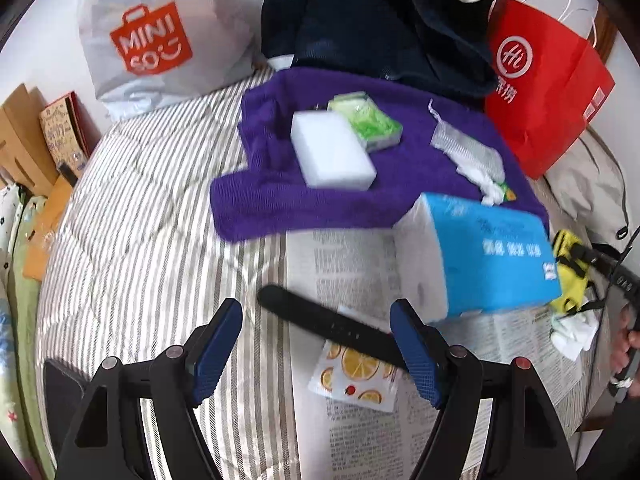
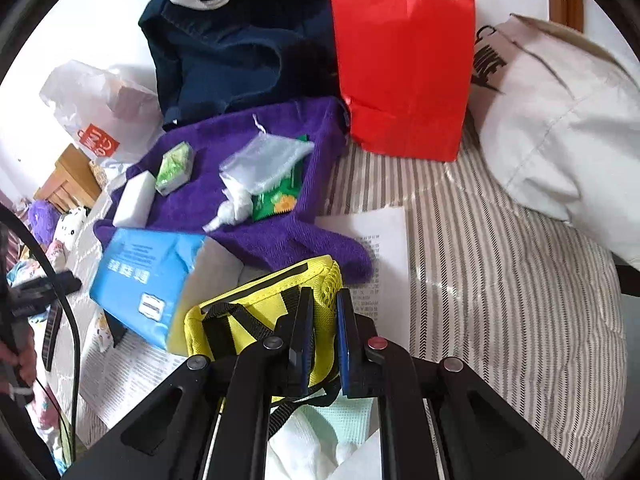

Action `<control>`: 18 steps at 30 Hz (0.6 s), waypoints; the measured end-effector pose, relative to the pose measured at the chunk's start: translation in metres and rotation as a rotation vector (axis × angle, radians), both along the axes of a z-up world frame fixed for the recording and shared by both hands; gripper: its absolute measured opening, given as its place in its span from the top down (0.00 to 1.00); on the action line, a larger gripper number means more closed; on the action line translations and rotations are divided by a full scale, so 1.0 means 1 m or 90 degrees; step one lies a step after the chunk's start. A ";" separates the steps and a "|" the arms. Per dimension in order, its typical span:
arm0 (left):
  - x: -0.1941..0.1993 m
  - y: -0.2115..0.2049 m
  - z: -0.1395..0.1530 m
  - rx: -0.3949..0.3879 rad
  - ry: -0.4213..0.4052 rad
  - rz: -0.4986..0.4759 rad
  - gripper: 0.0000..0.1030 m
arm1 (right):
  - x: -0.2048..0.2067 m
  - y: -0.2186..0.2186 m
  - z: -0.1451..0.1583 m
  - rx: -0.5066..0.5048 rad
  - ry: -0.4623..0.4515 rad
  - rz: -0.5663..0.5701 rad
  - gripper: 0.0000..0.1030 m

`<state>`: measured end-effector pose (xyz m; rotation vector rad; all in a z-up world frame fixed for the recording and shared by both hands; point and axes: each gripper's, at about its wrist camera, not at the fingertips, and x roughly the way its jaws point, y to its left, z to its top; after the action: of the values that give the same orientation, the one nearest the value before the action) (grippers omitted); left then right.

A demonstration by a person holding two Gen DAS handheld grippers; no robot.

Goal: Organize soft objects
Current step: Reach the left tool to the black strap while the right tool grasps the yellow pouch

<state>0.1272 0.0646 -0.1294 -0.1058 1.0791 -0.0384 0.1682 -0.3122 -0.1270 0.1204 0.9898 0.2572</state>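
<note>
A purple towel (image 1: 280, 188) lies on the striped bed (image 1: 140, 220) and carries a white sponge block (image 1: 332, 156), a green packet (image 1: 368, 120) and a mesh pouch (image 1: 464, 148). A blue tissue pack (image 1: 492, 256) rests at the towel's near edge. My left gripper (image 1: 316, 344) is open and empty above a black strap (image 1: 320, 320). My right gripper (image 2: 324, 320) is shut on a yellow mesh pouch (image 2: 260, 312), which also shows in the left wrist view (image 1: 568, 264). The towel (image 2: 280, 232) and tissue pack (image 2: 144, 272) show in the right wrist view too.
A white Miniso bag (image 1: 152, 40), a dark blue garment (image 1: 380, 20) and a red paper bag (image 1: 548, 92) stand behind the towel. A white pillow (image 2: 560, 120) lies at right. Printed sheets (image 1: 352, 272) and an orange-print packet (image 1: 356, 376) lie near me.
</note>
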 end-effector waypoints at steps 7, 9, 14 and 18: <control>-0.007 0.000 -0.029 -0.016 0.041 0.029 0.27 | -0.013 0.000 0.022 0.013 -0.025 -0.008 0.90; -0.005 -0.003 -0.034 -0.018 0.046 0.030 0.27 | -0.018 0.003 0.027 0.017 -0.031 -0.005 0.90; 0.007 -0.016 -0.045 0.025 0.051 0.028 0.23 | -0.031 0.005 0.034 0.014 -0.041 0.003 0.90; 0.013 -0.029 -0.049 0.077 0.047 0.020 0.23 | -0.038 0.004 0.035 0.013 -0.043 0.006 0.90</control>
<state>0.1405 0.0361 -0.1783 -0.0155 1.1502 0.0585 0.1301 -0.3082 -0.0917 0.1251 0.9207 0.2776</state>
